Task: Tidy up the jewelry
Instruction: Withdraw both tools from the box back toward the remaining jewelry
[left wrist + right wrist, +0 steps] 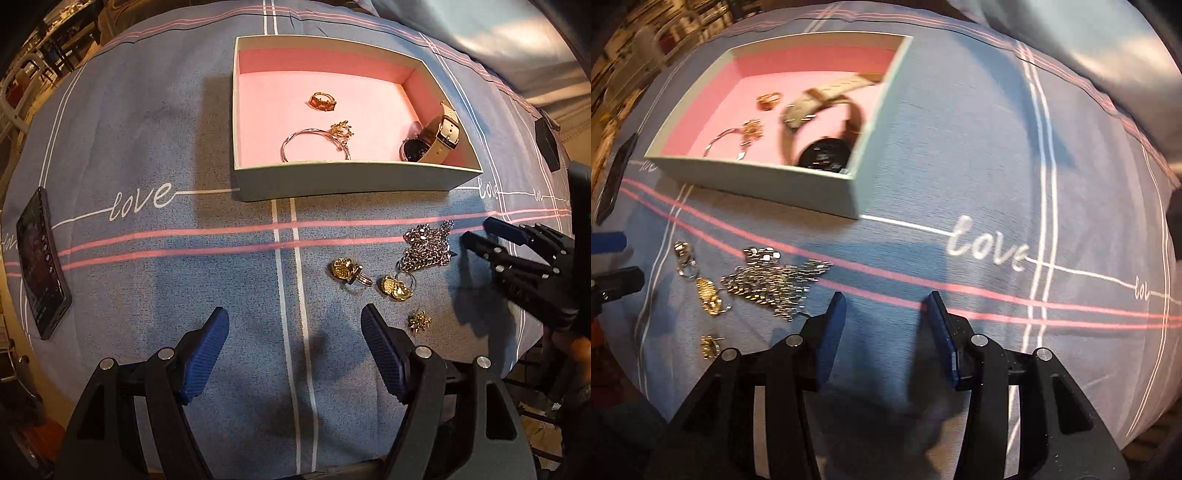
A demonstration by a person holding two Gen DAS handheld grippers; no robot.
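Observation:
An open box (332,177) with a pink lining sits on the blue bedspread. It holds a gold ring (323,101), a silver bangle (314,144) and a beige-strapped watch (436,136). On the cloth in front of the box lie a silver chain pile (428,247), two gold pieces (345,271) (395,288) and a small gold flower stud (419,321). My left gripper (295,314) hangs open and empty above the cloth, left of the loose jewelry. My right gripper (886,297) is open and empty too, just right of the chain pile (772,284). In the left wrist view the right gripper (480,230) points at the chain.
A dark phone (40,266) lies at the left edge of the bedspread. A small black object (546,147) rests at the far right. Grey bedding (1108,44) rises behind the box. The bed drops off at the near edge.

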